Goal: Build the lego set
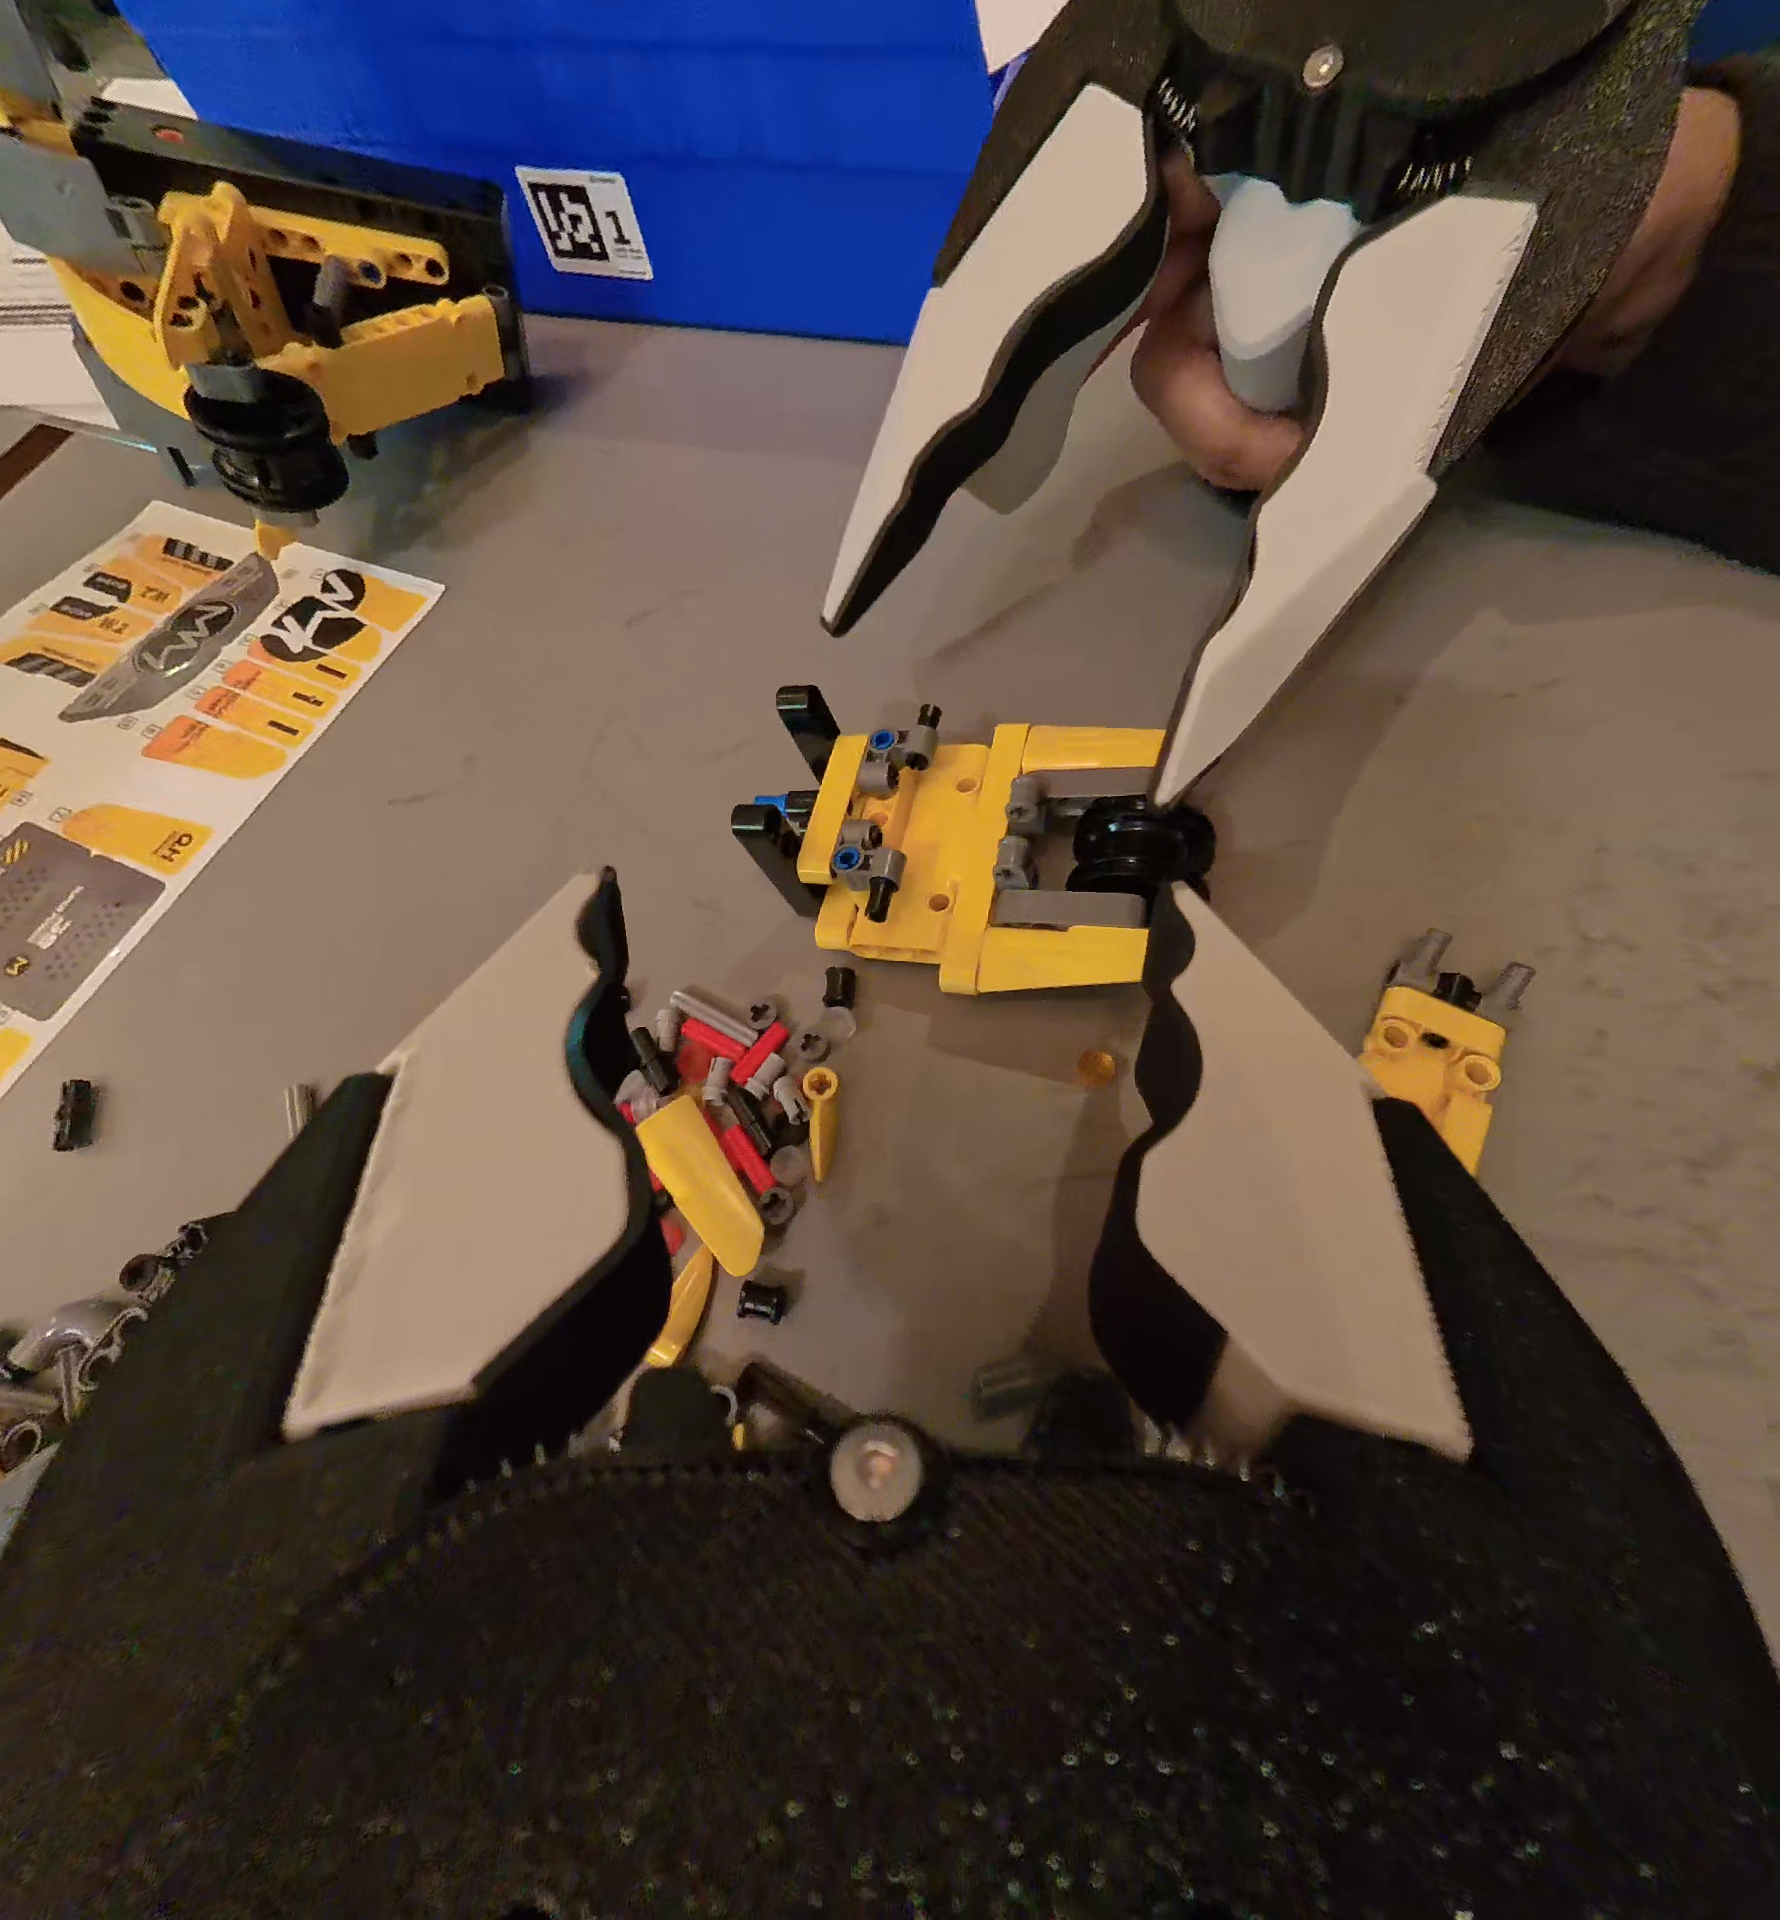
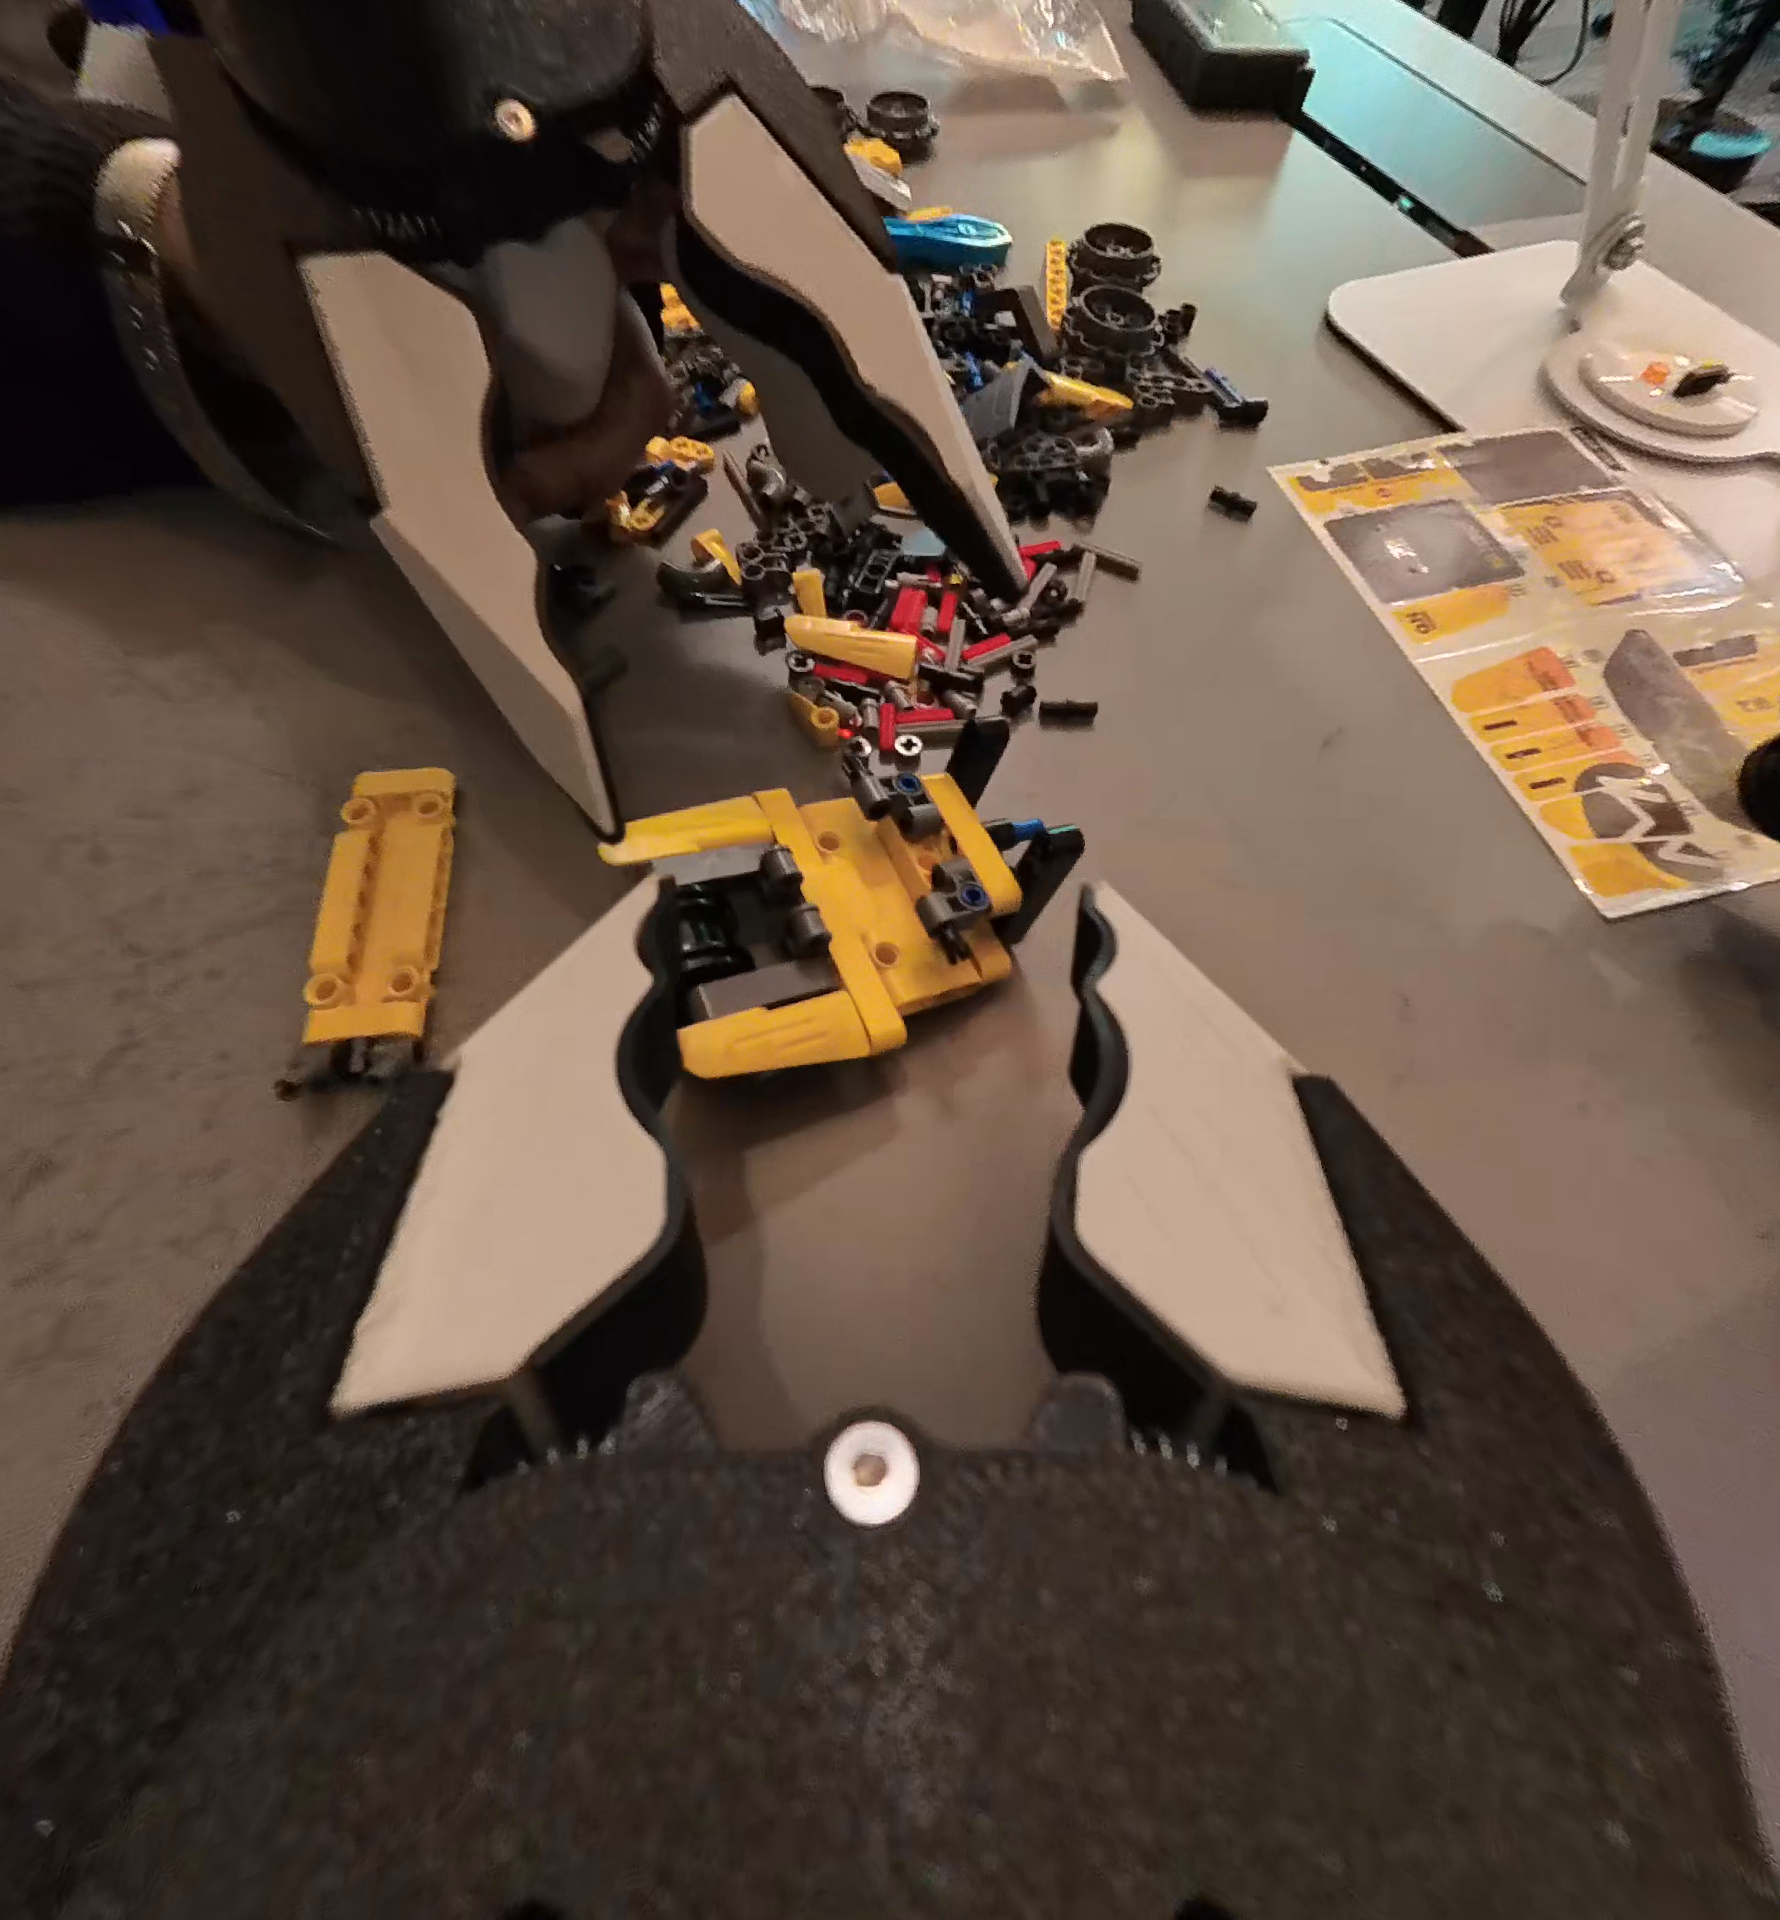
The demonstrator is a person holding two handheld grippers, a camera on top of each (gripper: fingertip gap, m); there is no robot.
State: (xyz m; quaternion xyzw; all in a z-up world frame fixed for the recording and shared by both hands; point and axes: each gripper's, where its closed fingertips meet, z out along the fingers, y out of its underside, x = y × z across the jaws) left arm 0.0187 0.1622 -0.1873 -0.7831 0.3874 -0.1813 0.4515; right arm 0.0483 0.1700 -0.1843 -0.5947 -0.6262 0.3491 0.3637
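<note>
A small yellow brick assembly (image 1: 927, 862) with a black wheel (image 1: 1125, 842) at one end lies on the grey table (image 1: 1613, 790). My left gripper (image 1: 886, 885) is open, and its right fingertip (image 1: 1177, 914) sits by the wheel. My right gripper (image 1: 1000, 712) comes in from above, open, with one fingertip against the wheel. In the right wrist view the assembly (image 2: 865, 914) lies between the tips of my open right gripper (image 2: 865, 894), whose left fingertip (image 2: 637, 914) is at the wheel end. My left gripper (image 2: 813, 707) hangs open just behind it.
A pile of small red, grey and yellow pins (image 1: 740, 1101) lies under my left gripper and also shows in the right wrist view (image 2: 917, 644). A yellow panel piece (image 2: 377, 904), a sticker sheet (image 2: 1572, 665), a bigger yellow model (image 1: 273, 312), a blue box (image 1: 657, 156) and a white stand base (image 2: 1488, 322) surround it.
</note>
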